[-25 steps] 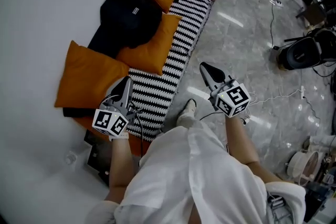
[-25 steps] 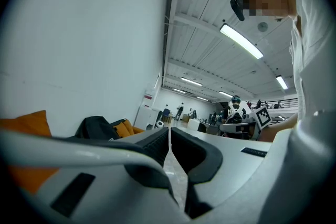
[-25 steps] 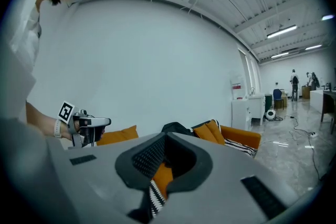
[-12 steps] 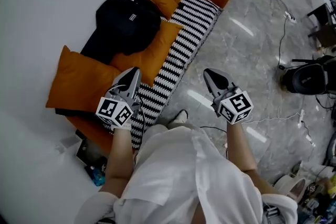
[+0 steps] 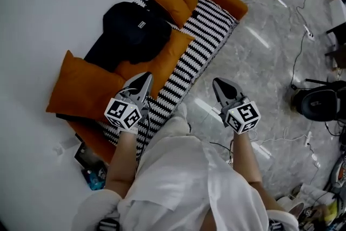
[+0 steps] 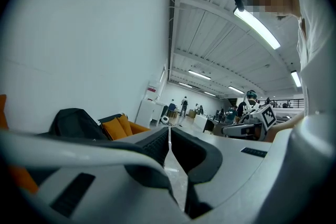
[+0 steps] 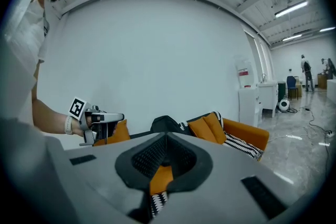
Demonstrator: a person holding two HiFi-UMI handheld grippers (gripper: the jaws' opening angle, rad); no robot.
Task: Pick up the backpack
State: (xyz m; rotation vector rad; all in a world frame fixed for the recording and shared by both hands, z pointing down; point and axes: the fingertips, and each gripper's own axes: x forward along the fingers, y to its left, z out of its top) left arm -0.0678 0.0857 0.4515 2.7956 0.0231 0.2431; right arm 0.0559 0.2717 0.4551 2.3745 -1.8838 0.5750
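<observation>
Black backpack (image 5: 134,28): on orange sofa (image 5: 230,1), by wall, among orange cushions (image 5: 86,86). Left gripper (image 5: 146,78): clenched, empty, above striped seat, apart from backpack. Right gripper (image 5: 218,84): clenched, empty, above floor (image 5: 259,62).

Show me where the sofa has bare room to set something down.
Bare: the striped seat along the front edge, between the cushions and the floor. Crowded: the back, where the backpack and cushions fill the space against the wall.
</observation>
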